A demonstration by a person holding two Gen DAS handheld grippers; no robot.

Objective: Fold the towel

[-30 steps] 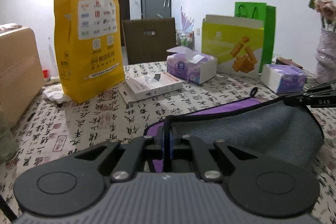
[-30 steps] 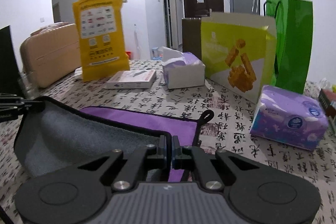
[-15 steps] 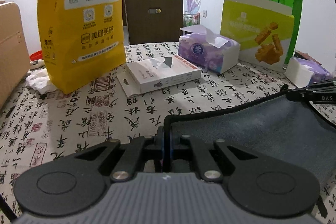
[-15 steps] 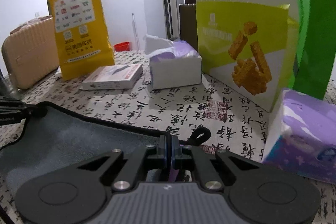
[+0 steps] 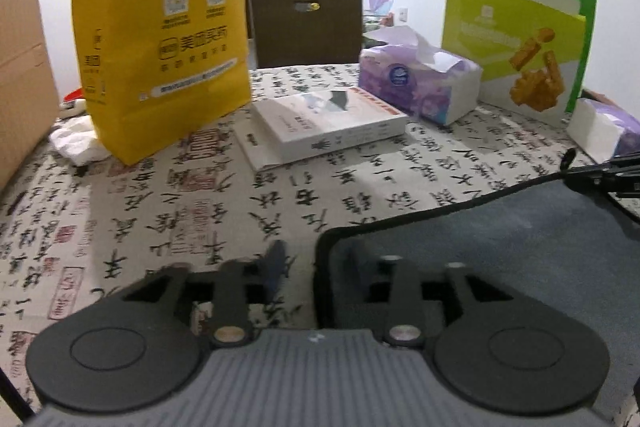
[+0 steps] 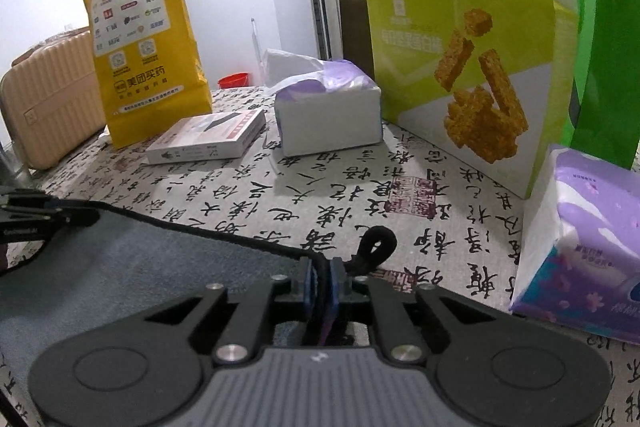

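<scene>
The towel (image 5: 520, 239) is grey with a black hem and lies folded flat on the calligraphy tablecloth. Its left corner lies between the spread fingers of my left gripper (image 5: 320, 259), which is open and low over the table. In the right wrist view the towel (image 6: 140, 267) stretches to the left. My right gripper (image 6: 322, 277) is shut on the towel's right corner, beside the black hanging loop (image 6: 376, 247). A little purple shows between its pads. Each gripper shows at the edge of the other's view.
A tall yellow paper bag (image 5: 160, 19), a flat white box (image 5: 324, 119), a purple tissue box (image 5: 416, 83), a lime snack bag (image 5: 516, 43) and a green bag (image 6: 600, 27) stand behind the towel. A second tissue pack (image 6: 580, 247) sits close on the right.
Both grippers carried the towel's near edge forward and down, folding it over so the purple side is covered. My left gripper has opened and let go of its corner.
</scene>
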